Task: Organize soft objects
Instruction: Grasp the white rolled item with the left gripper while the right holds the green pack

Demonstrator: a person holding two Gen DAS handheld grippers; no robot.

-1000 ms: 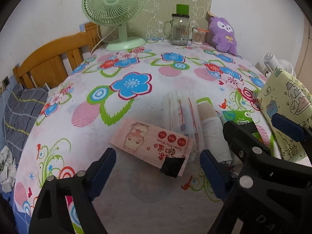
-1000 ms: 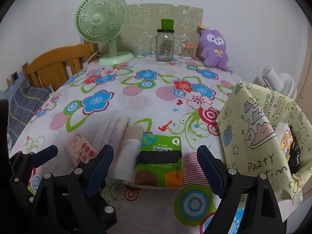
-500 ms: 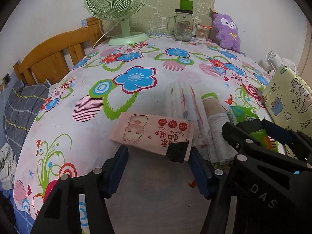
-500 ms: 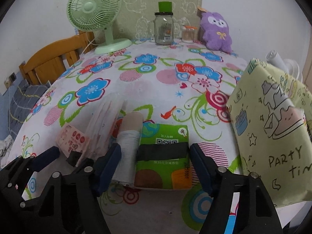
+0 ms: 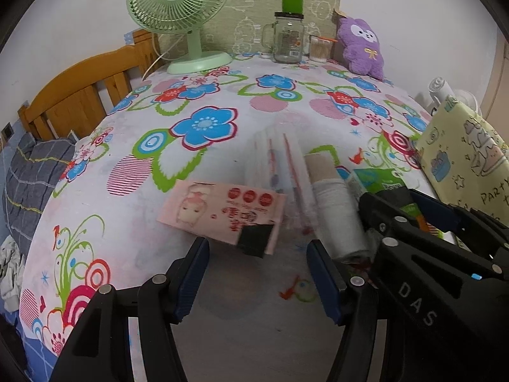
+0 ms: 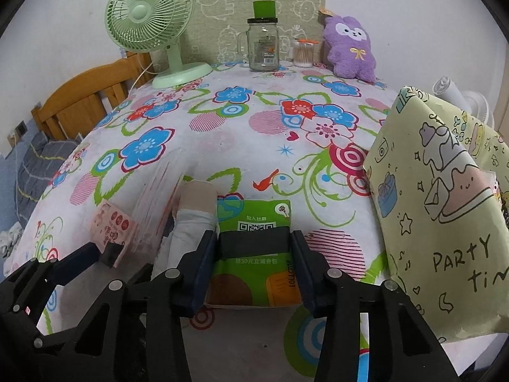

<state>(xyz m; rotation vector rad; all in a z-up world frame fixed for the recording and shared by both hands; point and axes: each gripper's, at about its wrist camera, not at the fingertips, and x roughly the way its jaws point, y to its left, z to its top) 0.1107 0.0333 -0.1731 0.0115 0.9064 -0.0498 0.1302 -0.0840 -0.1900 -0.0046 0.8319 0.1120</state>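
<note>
Right gripper jaws closing round green pack, pads at its sides; contact unclear. Left gripper jaws apart, just short of pink pack. White roll blurred, half hidden between.

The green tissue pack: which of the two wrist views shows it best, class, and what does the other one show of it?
The right wrist view: the green tissue pack lies front and centre, its printed face and black band clear. The left wrist view shows only a green sliver, the rest hidden behind the right gripper.
</note>
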